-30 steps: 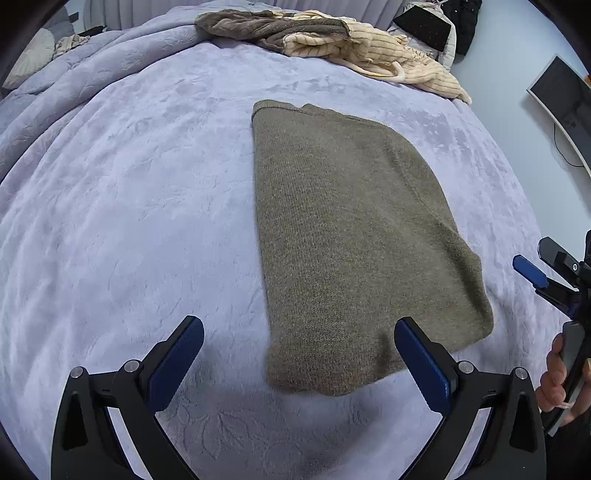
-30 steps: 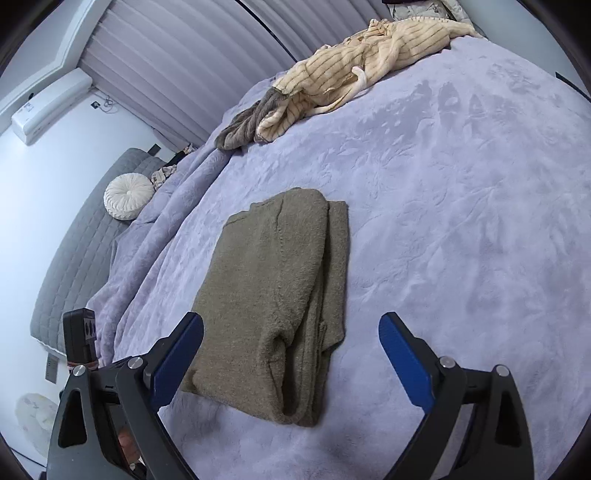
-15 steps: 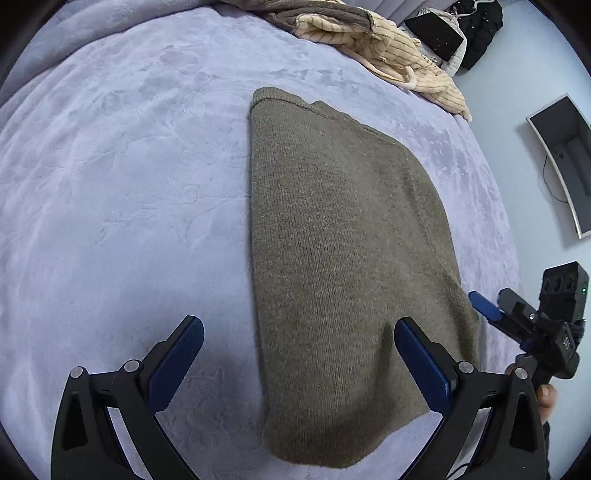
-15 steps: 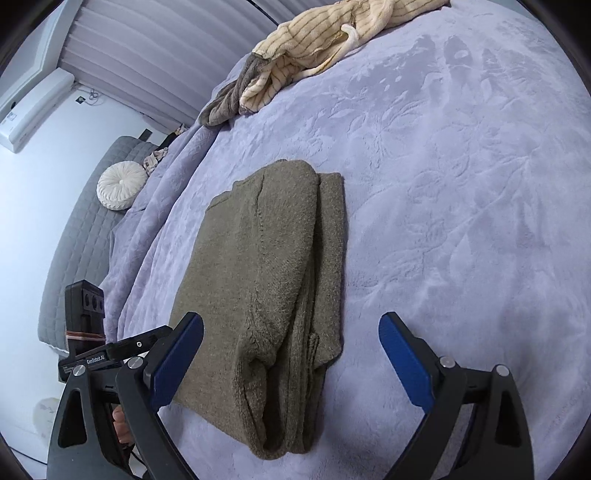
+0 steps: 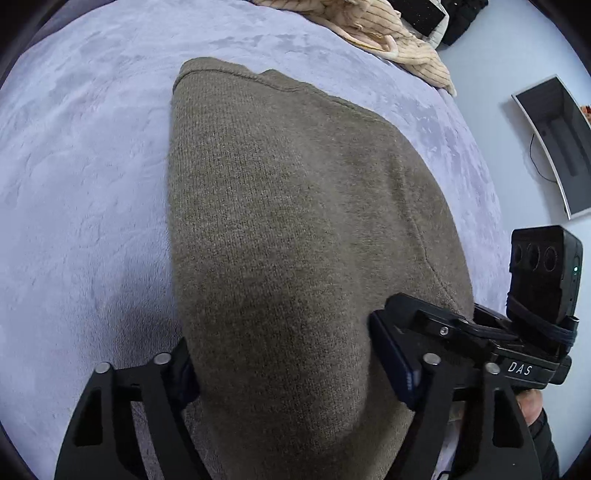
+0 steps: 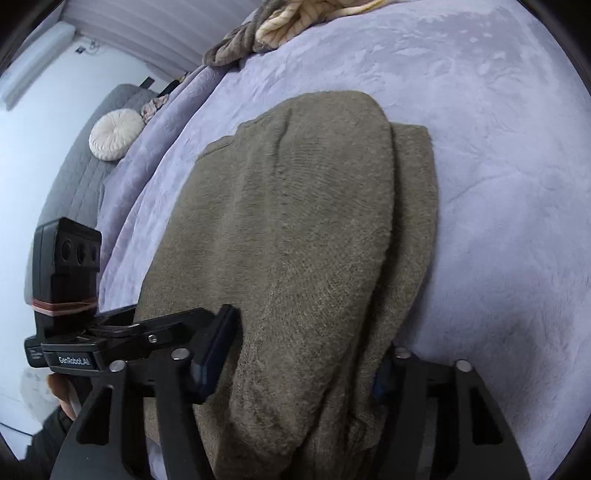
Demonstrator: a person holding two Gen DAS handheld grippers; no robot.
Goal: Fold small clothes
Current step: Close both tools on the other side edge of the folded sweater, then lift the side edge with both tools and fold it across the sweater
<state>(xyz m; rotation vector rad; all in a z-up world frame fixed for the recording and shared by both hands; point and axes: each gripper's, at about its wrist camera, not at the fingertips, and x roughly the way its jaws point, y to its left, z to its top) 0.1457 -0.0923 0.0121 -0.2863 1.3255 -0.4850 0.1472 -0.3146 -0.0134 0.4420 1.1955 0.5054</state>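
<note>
— Left gripper (image 5: 291, 373)?
— Low over bedspread (image 5: 92, 166), spread wide either side of olive sweater (image 5: 295, 221), near hem bulging between fingers

— Right gripper (image 6: 299, 365)?
— Same: parted, straddling folded near edge, nothing clamped

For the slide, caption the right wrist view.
Both grippers' open fingers straddle the near end of the folded olive sweater on the lavender blanket.

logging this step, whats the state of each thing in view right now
olive sweater: folded lengthwise, flat on the bed, near end between both grippers
left gripper: open, fingers straddling the sweater's near end
right gripper: open, fingers straddling the same end
cream ribbed garment: unfolded, heaped at the far edge
purple blanket: spread over the bed
</note>
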